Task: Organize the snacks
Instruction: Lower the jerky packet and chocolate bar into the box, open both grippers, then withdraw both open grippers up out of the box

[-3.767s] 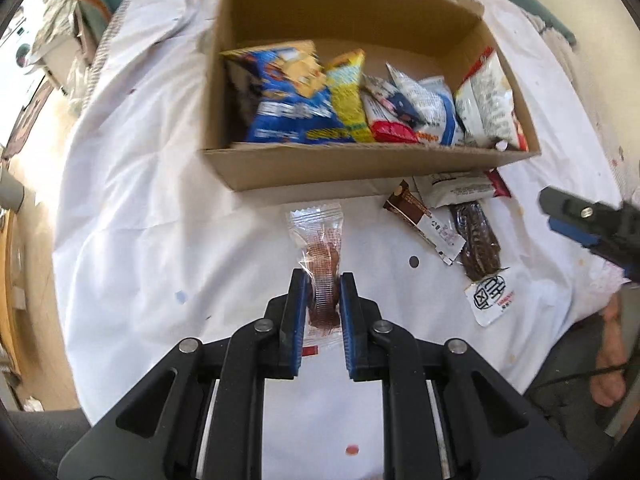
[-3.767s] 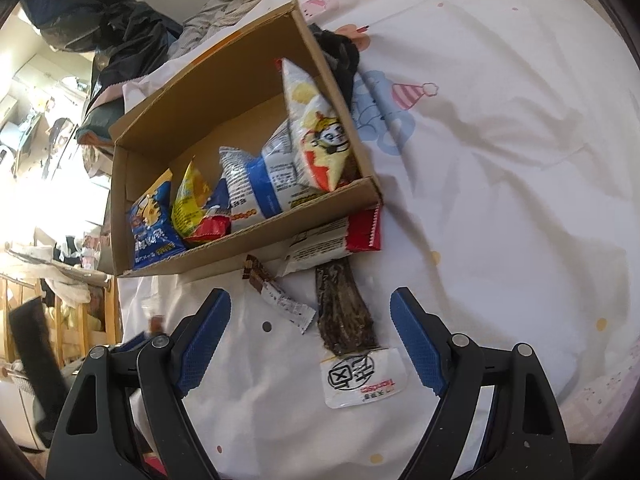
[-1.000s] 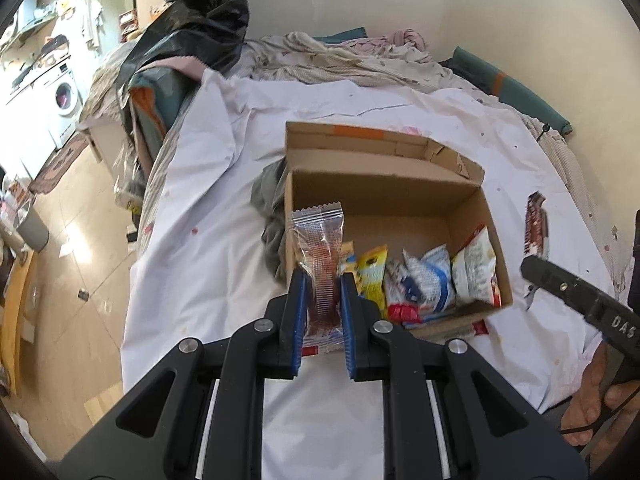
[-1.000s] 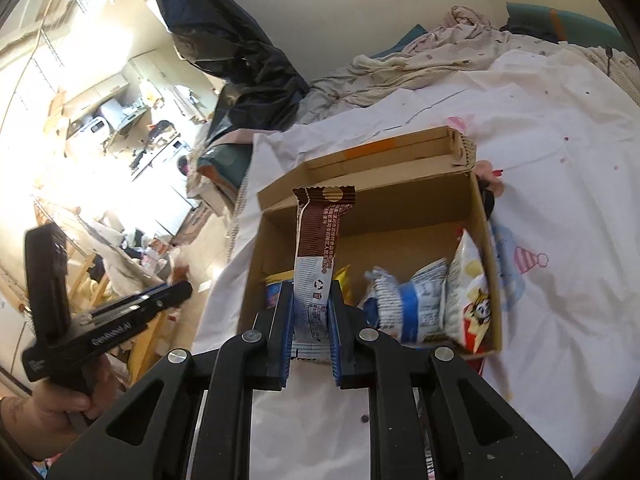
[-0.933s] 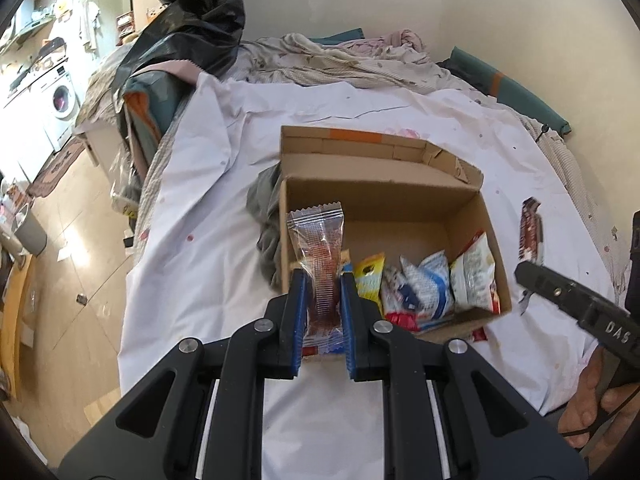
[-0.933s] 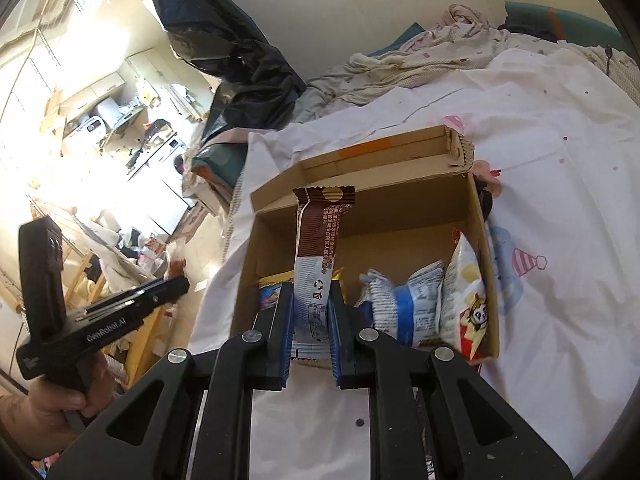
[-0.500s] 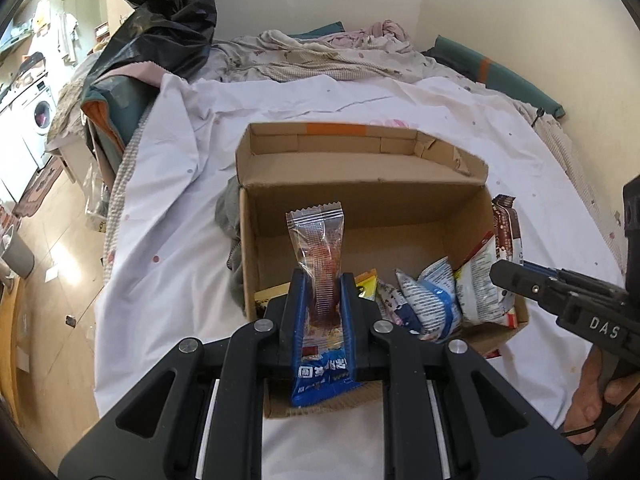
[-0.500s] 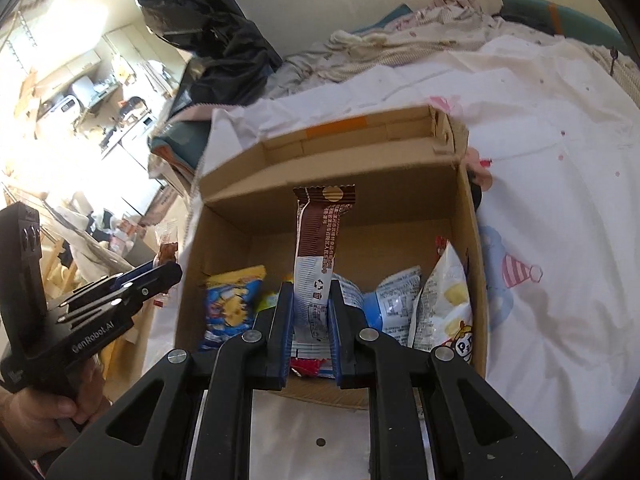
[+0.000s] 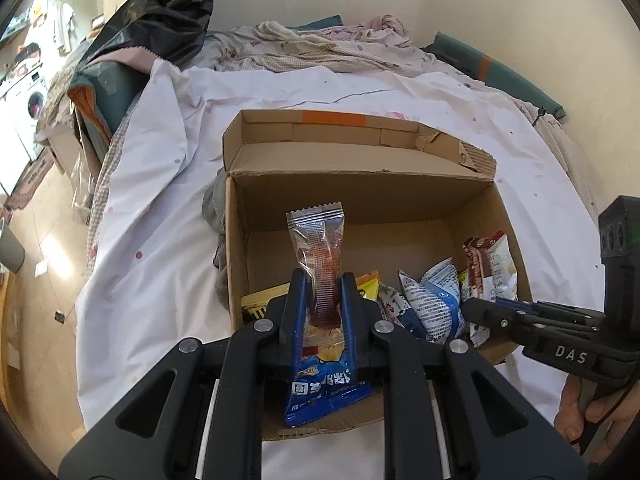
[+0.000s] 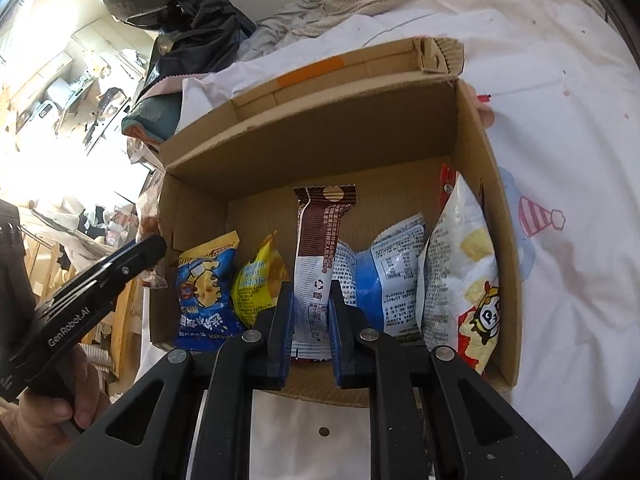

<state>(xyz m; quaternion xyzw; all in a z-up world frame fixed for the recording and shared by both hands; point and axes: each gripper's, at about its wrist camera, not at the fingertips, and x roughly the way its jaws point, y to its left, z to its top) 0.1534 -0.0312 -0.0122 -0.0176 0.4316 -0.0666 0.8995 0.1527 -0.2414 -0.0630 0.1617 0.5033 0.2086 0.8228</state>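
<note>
My left gripper point(image 9: 323, 280) is shut on a clear packet with a red-brown snack point(image 9: 318, 236), held upright over the near left part of an open cardboard box point(image 9: 360, 196). My right gripper point(image 10: 311, 292) is shut on a brown and white bar point(image 10: 320, 232), upright above the middle of the box point(image 10: 320, 120). A row of bags stands along the near wall: a blue bag point(image 10: 204, 280), a yellow bag point(image 10: 260, 276), a blue and white bag point(image 10: 384, 272) and a white chips bag point(image 10: 464, 272). The far half of the box floor is bare.
The box sits on a white sheet point(image 9: 160, 184) on a bed. Grey cloth point(image 9: 212, 208) lies against the box's left side. Rumpled bedding point(image 9: 320, 44) and a black plastic bag point(image 9: 160, 12) lie at the far end. The floor drops away on the left.
Both grippers have sunk toward the box, which now looms larger. Each keeps its packet. The right gripper, open over the sheet in the earliest frame, now holds the bar.
</note>
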